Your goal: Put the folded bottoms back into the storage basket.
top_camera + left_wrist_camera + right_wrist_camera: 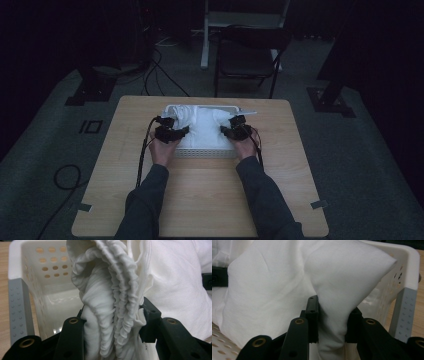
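Dim room, wooden bench (200, 200). White cloth (207, 127) held over basket (205, 152), left gripper (113, 322) and right gripper (332, 322) each clamped on bunched cloth. Risk judged: fabric snagged on rim, basket dragged.

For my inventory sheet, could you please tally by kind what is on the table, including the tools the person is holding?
White cloth, bunched in both tools: 1
White perforated basket with grey corners: 1
Black tools, left tool and right tool, each shut on the cloth: 2
Total: 4
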Motion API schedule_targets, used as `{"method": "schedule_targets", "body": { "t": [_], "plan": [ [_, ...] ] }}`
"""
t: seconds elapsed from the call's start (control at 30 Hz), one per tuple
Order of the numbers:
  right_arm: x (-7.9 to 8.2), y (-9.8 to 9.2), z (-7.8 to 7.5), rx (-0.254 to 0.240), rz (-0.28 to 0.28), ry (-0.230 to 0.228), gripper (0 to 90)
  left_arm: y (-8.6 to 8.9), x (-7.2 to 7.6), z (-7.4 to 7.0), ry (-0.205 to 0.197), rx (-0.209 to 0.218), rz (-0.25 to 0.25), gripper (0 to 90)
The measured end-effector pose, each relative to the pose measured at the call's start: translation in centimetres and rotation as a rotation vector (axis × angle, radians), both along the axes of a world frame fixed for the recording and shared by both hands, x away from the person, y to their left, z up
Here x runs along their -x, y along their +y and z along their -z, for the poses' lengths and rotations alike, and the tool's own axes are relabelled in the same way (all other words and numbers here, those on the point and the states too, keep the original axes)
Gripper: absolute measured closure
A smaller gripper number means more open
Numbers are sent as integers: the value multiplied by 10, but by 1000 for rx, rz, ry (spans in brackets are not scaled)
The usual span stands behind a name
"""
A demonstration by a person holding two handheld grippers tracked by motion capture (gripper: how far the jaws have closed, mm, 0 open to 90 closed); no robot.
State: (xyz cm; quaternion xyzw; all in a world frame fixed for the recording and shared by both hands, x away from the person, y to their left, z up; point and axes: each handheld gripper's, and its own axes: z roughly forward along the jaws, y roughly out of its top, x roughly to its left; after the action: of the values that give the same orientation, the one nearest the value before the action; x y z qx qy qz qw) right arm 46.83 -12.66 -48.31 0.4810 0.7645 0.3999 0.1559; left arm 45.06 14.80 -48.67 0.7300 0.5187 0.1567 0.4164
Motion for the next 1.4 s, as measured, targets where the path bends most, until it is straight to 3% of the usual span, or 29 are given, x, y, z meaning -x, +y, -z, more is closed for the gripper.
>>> {"method": "schedule_targets", "body": {
  "t": [0.3, 0.57, 0.7, 0.8, 0.9, 1.1, 1.23, 1.4],
  "plan": [
    [0, 2, 5, 37, 3, 14, 715, -4, 3, 1, 7, -45, -2, 567],
    [2, 5, 6, 72, 3, 18, 712, -6, 4, 7, 34, -57, -10, 566],
    [5, 7, 6, 105, 18, 26, 701, -6, 6, 10, 39, -56, -18, 539],
    [6, 7, 6, 123, 30, 22, 667, -9, 8, 10, 21, -90, -29, 484],
    [7, 5, 6, 123, 35, 21, 604, -6, 10, 9, 11, -86, -40, 443],
    [10, -4, 4, 97, 61, 8, 529, 7, 16, -3, -47, -55, -78, 412],
    [14, -10, -3, 53, 78, -28, 511, 16, 21, -12, -75, -30, -80, 444],
    [22, -19, -16, 21, 75, -60, 505, 21, 28, -14, -98, -33, -98, 459]
  ]
}}
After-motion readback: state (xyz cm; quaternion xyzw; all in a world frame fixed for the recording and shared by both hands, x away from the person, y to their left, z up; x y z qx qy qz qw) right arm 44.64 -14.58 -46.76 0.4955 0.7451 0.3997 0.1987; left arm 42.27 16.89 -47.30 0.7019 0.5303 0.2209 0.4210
